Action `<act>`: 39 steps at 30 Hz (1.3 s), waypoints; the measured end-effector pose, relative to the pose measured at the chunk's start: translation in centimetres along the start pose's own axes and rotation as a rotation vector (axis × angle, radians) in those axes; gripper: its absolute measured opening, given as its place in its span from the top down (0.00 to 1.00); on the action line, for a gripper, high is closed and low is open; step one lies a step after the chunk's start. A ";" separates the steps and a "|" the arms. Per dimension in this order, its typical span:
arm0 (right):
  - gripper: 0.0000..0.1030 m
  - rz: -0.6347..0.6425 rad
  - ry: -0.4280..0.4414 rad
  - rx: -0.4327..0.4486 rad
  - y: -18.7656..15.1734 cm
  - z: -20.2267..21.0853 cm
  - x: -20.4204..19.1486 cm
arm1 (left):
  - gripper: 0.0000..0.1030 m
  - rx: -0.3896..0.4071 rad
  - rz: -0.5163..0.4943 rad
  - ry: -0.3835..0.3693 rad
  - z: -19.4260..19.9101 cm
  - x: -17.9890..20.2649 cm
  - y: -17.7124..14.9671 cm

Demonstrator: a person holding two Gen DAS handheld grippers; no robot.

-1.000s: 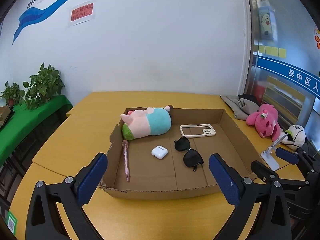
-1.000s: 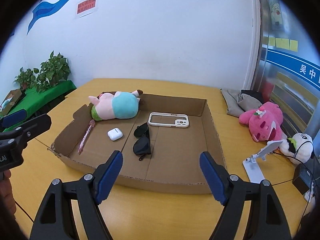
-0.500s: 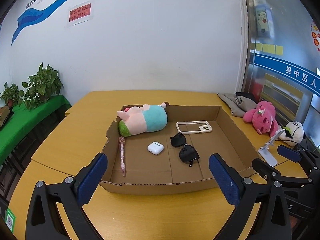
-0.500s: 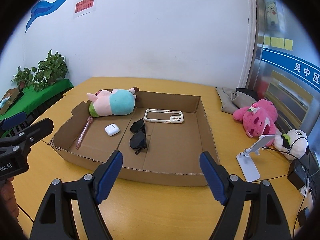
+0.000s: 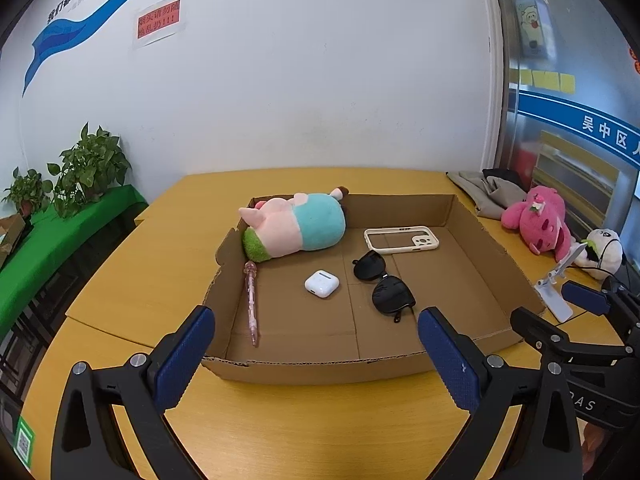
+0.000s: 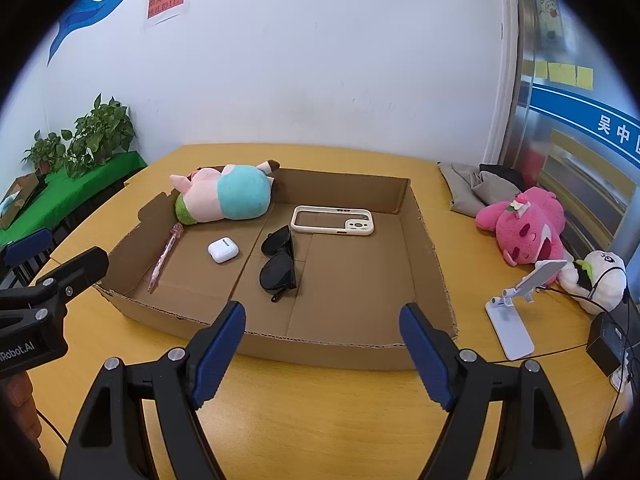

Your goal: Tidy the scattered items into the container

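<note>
A shallow cardboard box [image 5: 320, 364] [image 6: 328, 348] lies on the yellow table. Inside it are a pink and teal plush pig [image 5: 294, 226] [image 6: 226, 198], a pink pen [image 5: 251, 302] [image 6: 165, 256], a white earbud case [image 5: 321, 284] [image 6: 223, 249], black sunglasses [image 5: 382, 286] [image 6: 279, 262] and a cream phone case [image 5: 401, 239] [image 6: 333, 221]. My left gripper [image 5: 316, 350] hovers open and empty before the box's near wall. My right gripper [image 6: 322, 346] is likewise open and empty, just short of the near wall.
Right of the box lie a pink plush toy [image 5: 538, 222] [image 6: 524, 224], a white plush [image 6: 596, 280], a white phone stand [image 6: 516, 308], grey cloth [image 6: 476, 190] and a black adapter with cables [image 6: 608, 340]. Potted plants [image 5: 76, 168] stand on a green bench at left.
Both grippers drew back and tilted a little, so the box now sits farther away and lower in both views. The items in the box have not moved.
</note>
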State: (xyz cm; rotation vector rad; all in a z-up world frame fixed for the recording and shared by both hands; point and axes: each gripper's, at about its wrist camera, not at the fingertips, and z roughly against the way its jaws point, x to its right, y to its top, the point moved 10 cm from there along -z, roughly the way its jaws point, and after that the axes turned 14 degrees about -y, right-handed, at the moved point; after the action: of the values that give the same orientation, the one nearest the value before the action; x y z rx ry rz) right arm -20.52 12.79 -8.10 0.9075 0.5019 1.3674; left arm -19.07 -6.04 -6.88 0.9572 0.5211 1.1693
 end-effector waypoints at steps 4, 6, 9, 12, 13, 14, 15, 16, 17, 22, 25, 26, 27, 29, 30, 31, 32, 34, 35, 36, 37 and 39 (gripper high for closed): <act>0.23 -0.006 0.006 -0.008 0.0 -0.4 -0.3 | 0.00 -0.003 -0.010 0.004 -0.2 0.1 -0.1; 0.23 0.000 0.009 -0.010 -0.1 -0.5 -0.4 | 0.00 -0.002 -0.008 0.012 -0.3 0.0 -0.1; 0.23 0.006 0.009 -0.013 -0.2 -0.7 -0.6 | 0.00 -0.005 -0.004 0.012 -0.4 0.0 -0.3; 0.23 0.011 0.014 -0.018 -0.4 -0.8 -0.7 | 0.00 -0.005 -0.003 0.015 -0.5 0.0 -0.3; 0.23 0.013 0.012 -0.019 -0.4 -0.8 -0.7 | 0.00 -0.003 -0.004 0.016 -0.5 0.0 -0.3; 0.23 0.013 0.009 -0.019 -0.4 -0.8 -0.7 | 0.00 -0.002 -0.004 0.018 -0.4 0.0 -0.2; 0.23 0.010 0.009 -0.019 -0.4 -0.8 -0.7 | 0.00 0.001 -0.003 0.020 -0.4 -0.1 -0.2; 0.23 0.007 0.009 -0.019 -0.4 -0.7 -0.6 | 0.00 0.001 0.000 0.023 -0.4 -0.1 -0.2; 0.23 0.008 0.009 -0.018 -0.4 -0.7 -0.6 | 0.00 0.000 0.002 0.024 -0.4 -0.1 -0.3; 0.23 0.013 0.006 -0.013 -0.3 -0.6 -0.6 | 0.00 -0.001 0.006 0.030 -0.5 -0.3 -0.4; 0.23 0.019 0.010 -0.014 -0.4 -0.6 -0.7 | 0.00 -0.010 -0.005 0.039 -0.7 -0.3 -0.5; 0.23 0.019 0.010 -0.015 -0.4 -0.6 -0.8 | 0.00 -0.011 -0.007 0.042 -0.7 -0.4 -0.6; 0.23 0.019 0.012 -0.015 -0.4 -0.6 -0.8 | 0.00 -0.012 -0.003 0.041 -0.7 -0.4 -0.6; 0.23 0.020 0.012 -0.016 -0.5 -0.5 -0.9 | 0.00 -0.018 0.010 0.026 -0.7 -0.4 -0.7; 0.23 0.021 0.010 -0.017 -0.5 -0.5 -0.9 | 0.00 -0.021 0.011 0.022 -0.8 -0.3 -0.7; 0.23 0.020 0.011 -0.019 -0.5 -0.5 -0.9 | 0.00 -0.025 0.008 0.019 -0.8 -0.3 -0.7; 0.23 0.021 0.013 -0.021 -0.6 -0.5 -1.0 | 0.00 -0.025 0.005 0.019 -0.8 -0.2 -0.7; 0.23 0.027 0.014 -0.021 -0.6 -0.4 -1.2 | 0.00 -0.024 0.003 0.017 -0.8 0.0 -0.8; 0.23 0.029 0.014 -0.021 -0.6 -0.3 -1.3 | 0.00 -0.027 0.000 0.012 -0.8 0.1 -0.8; 0.23 0.030 0.014 -0.021 -0.7 -0.2 -1.4 | 0.00 -0.030 -0.004 0.008 -0.8 0.2 -0.8; 0.23 0.031 0.013 -0.022 -0.7 -0.2 -1.5 | 0.00 -0.029 -0.006 0.010 -0.8 0.2 -0.8; 0.23 0.038 0.010 -0.028 -0.8 0.0 -1.6 | 0.00 -0.022 -0.009 0.017 -0.6 0.2 -0.7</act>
State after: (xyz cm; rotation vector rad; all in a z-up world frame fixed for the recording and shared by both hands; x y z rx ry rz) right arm -20.36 11.31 -9.04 0.8911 0.4740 1.4112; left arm -19.09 -5.65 -7.77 0.9256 0.5248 1.1742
